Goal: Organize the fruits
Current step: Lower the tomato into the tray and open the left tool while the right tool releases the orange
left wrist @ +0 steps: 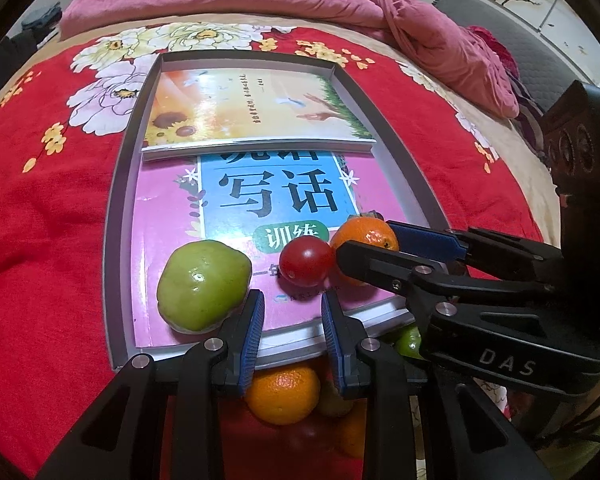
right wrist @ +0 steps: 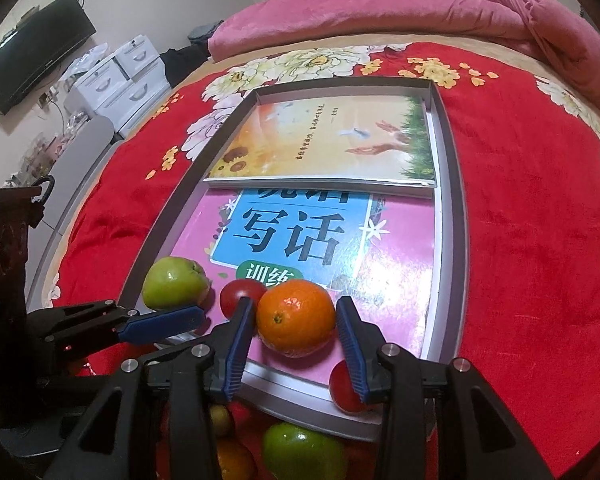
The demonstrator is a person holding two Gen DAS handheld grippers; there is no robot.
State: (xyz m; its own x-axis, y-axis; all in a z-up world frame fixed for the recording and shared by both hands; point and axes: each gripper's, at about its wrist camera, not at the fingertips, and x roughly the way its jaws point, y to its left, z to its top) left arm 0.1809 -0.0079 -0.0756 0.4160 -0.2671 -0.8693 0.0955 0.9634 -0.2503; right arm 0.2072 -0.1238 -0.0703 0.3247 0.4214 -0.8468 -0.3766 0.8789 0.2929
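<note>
**Orange between the right gripper's fingers**

The right gripper straddles the orange on the pink book in the tray; its fingers look spread, and contact is hard to judge. The red tomato sits just left of it, the green apple beyond. The left gripper stands open and empty, apple just ahead-left. Fruit under both grippers is partly hidden. Only the right view shows the television.

Orange between open gripper
</note>
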